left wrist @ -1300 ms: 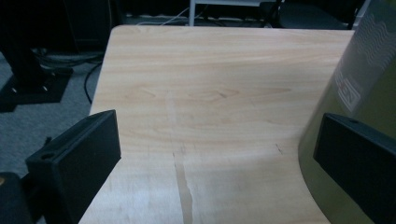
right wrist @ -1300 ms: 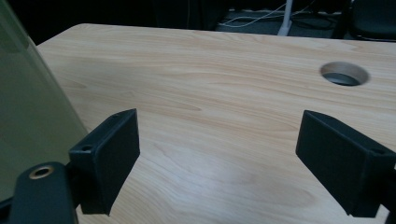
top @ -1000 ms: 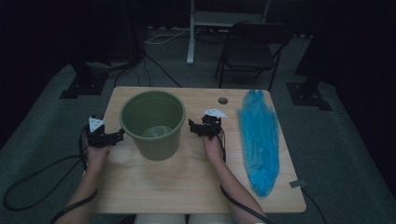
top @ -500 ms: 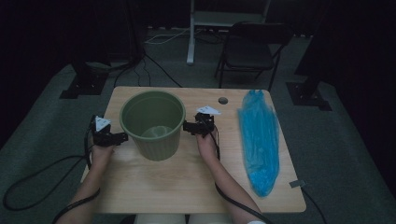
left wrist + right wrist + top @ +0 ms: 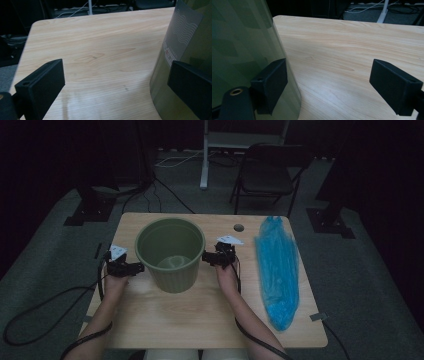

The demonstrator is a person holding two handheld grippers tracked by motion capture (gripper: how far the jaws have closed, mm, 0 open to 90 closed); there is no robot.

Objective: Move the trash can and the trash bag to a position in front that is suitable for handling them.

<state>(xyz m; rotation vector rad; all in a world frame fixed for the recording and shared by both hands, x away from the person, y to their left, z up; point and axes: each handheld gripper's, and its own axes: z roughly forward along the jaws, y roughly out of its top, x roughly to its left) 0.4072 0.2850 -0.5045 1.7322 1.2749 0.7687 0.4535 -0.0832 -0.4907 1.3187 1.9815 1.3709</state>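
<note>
The green plastic wastebasket (image 5: 171, 254) stood upright near the middle of the desk (image 5: 200, 315), empty and probably light, its smooth, thin wall likely slippery and somewhat flexible. It was flanked by the left tongs (image 5: 134, 268) and right tongs (image 5: 206, 258), both spread apart, each with one jaw against the wall. A grip at the stiffer rim was judged safest. A blue plastic bag (image 5: 278, 265) lay well apart to the right.

It looked like a dim recording studio or lab — grey carpet (image 5: 45, 265) and black stand bases (image 5: 82, 212) flanked the wooden table (image 5: 200, 315). Cables (image 5: 170, 162) and a folding chair (image 5: 267, 175) sat at the top of the frame.
</note>
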